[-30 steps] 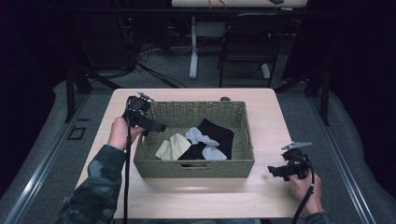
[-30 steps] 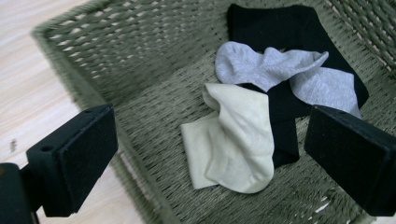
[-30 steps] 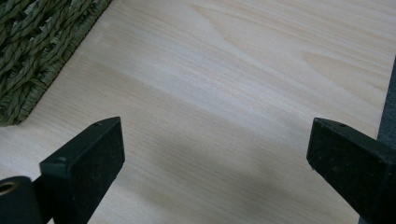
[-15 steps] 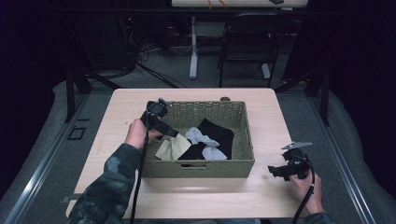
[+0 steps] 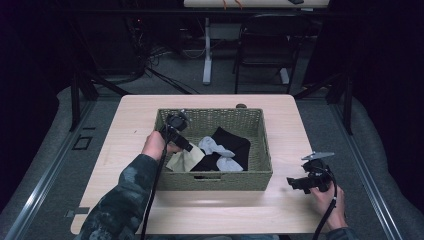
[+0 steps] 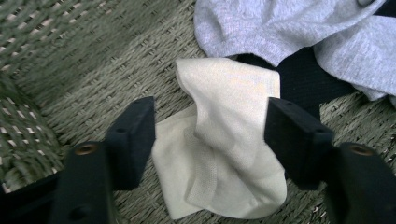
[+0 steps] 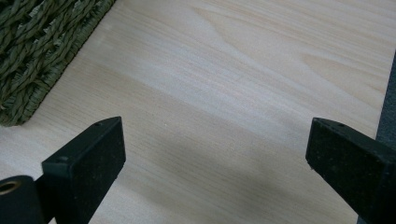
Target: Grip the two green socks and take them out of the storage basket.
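Left tool (image 5: 186, 146) down inside the woven basket (image 5: 215, 181), at its near-left part, tipped toward the basket floor. Cream sock (image 6: 224, 149) directly ahead of and beneath the left tool, lying flat on the weave and already between the 2 jaws. Jaws part-way spread, just been closing in; a strip of weave visible between the left jaw and the cloth, right jaw at the cloth's edge, contact there not clear. No pinch yet by the look of it.

Long axis of cream sock running away from the left tool, from the hemmed end close under the jaws to the folded end farther off. Jaws therefore straddling the sock across its width, about mid-length. Raised fold down the middle sits slightly toward the right jaw. Judgement: closing as it stands should gather that fold; a slight dip may be needed to catch cloth and not skim it.

Beyond the far end of cream sock: grey sock (image 6: 289, 28) overlapping a black garment (image 6: 303, 77), both clear of the jaws but close to the cream sock's far tip. Risk of dragging them seems low.

Right tool (image 5: 300, 183) well apart, outside the basket to its right, over bare worktop (image 7: 243, 93), jaws spread wide, nothing between. Left hand plainly the nearer one for this pick.
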